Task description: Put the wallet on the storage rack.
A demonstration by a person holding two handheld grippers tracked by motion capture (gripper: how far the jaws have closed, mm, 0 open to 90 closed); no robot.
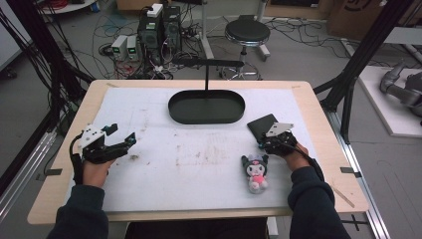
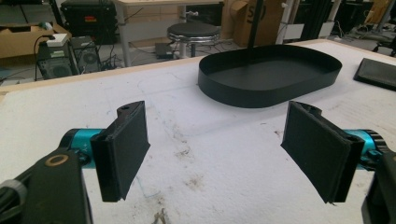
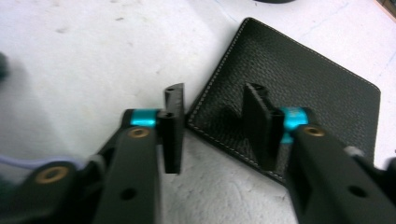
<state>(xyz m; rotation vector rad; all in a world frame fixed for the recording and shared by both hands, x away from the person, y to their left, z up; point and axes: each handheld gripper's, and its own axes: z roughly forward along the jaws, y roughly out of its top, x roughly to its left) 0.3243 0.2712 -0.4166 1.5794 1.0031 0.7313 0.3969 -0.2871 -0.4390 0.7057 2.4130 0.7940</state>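
wallet | flat on table | long axis diagonal | corner between right hand-held gripper jaws

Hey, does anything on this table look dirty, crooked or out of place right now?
The white mat carries brownish smudges at its middle. The black wallet lies askew to the table edge. Nothing looks spilled or broken.

The person's two arms come in low, both in dark sleeves. The left claw sits still on its side, its jaws spread wide apart with nothing between them. The right claw points down and away from the person, its jaws partly closed, one jaw set lower than the other.
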